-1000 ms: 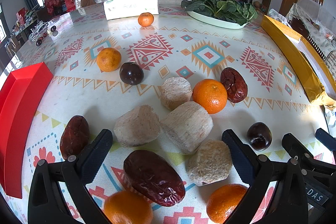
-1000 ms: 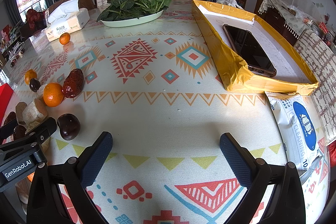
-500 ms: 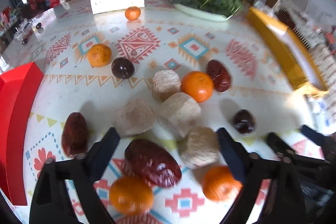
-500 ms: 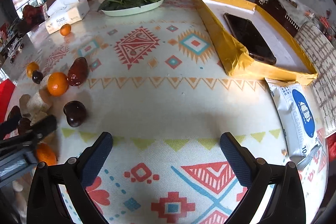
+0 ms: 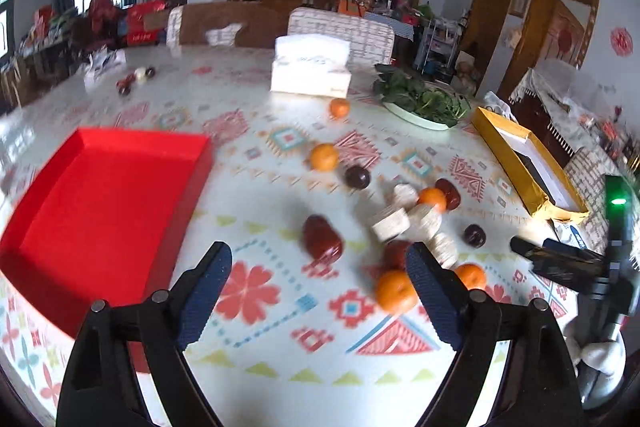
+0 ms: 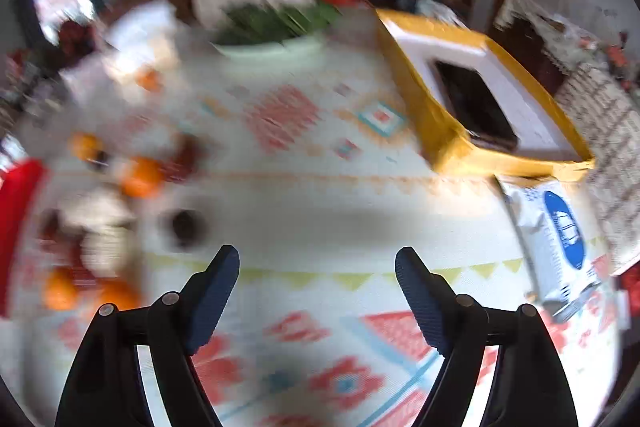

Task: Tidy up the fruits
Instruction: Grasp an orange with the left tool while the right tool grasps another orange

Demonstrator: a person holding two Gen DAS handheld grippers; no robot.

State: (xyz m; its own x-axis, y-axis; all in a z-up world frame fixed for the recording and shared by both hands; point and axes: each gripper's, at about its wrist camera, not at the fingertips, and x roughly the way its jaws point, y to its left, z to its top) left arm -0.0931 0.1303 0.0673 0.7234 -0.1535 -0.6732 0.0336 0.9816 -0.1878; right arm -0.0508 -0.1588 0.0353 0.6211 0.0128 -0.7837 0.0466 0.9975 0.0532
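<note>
On the bench (image 5: 256, 339) the red tray (image 5: 100, 195) lies bare, the yellow box (image 6: 452, 147) holds a dark phone (image 6: 476, 111), and both hand-held grippers, left (image 5: 318, 281) and right (image 6: 318, 287), gape apart, having just narrowed with nothing between them.

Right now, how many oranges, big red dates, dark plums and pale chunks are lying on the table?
Oranges: 5
Red dates: 3, one partly hidden behind the left gripper's finger
Dark plums: 2
Pale chunks: 4
Total: 14
The tiny blurred things at the far edge are not counted.
</note>
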